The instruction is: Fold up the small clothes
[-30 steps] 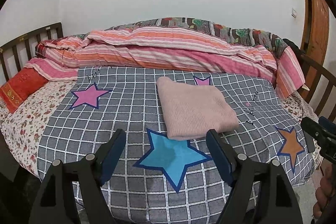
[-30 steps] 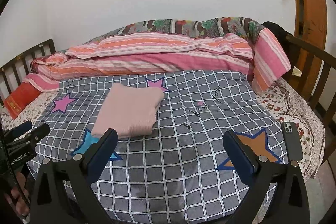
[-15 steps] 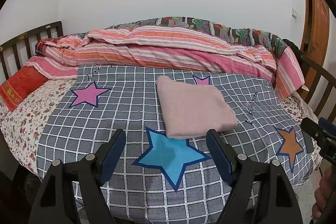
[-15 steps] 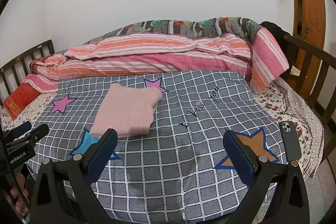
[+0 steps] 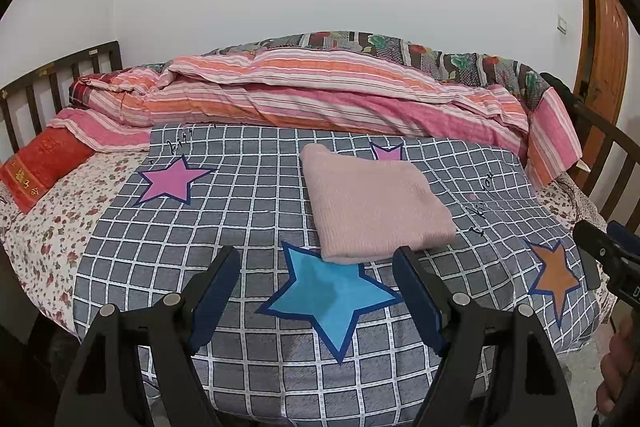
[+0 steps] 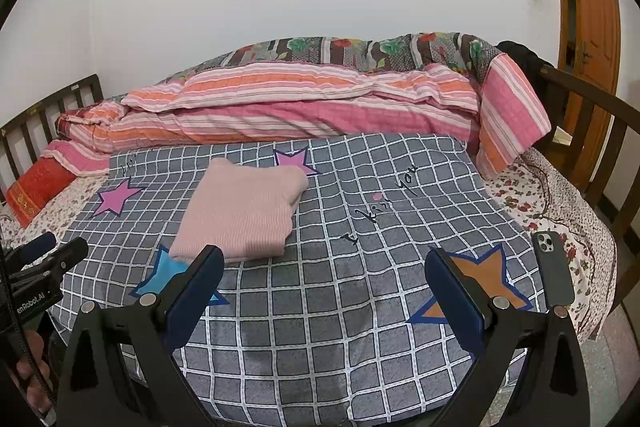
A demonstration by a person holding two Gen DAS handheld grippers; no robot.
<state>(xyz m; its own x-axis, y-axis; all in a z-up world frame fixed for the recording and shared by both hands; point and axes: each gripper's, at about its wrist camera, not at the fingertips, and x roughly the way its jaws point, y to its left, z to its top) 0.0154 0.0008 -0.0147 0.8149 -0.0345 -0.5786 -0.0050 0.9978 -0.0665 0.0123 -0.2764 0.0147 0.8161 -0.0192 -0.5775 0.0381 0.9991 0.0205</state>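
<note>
One pink knitted garment [image 5: 374,213] lies folded into a neat, thick rectangle on the grey checked cover [image 5: 256,211] of the bed, a little past its middle toward the rolled quilts. In the left wrist view it sits at about 12 o'clock from the left gripper [image 5: 316,285], its near edge just touching the tip of the blue star [image 5: 332,293]; in the right wrist view it sits at about 11 o'clock from the right gripper [image 6: 320,291].

Judging by its squared edges and stacked layers, the folding of this piece looks finished. No other small garment shows on the bed, so nothing visible is left to fold, unless more lie out of view.

Both grippers hang above the near edge of the bed, clear of the garment. The jaws of each stand wide apart and hold nothing.

Counted: one folded garment; two grippers; five printed stars on the cover, two pink, one blue, one orange [image 6: 480,287] and a small pink one peeking from behind the garment. At 12 o'clock lie a striped pink-and-orange quilt [image 5: 320,95] and a floral one [image 6: 360,51] behind it. One red cushion [image 5: 44,163] rests at 10 o'clock, and one dark phone [image 6: 554,269] at 3 o'clock in the right view, on the floral sheet [image 6: 540,195].
</note>
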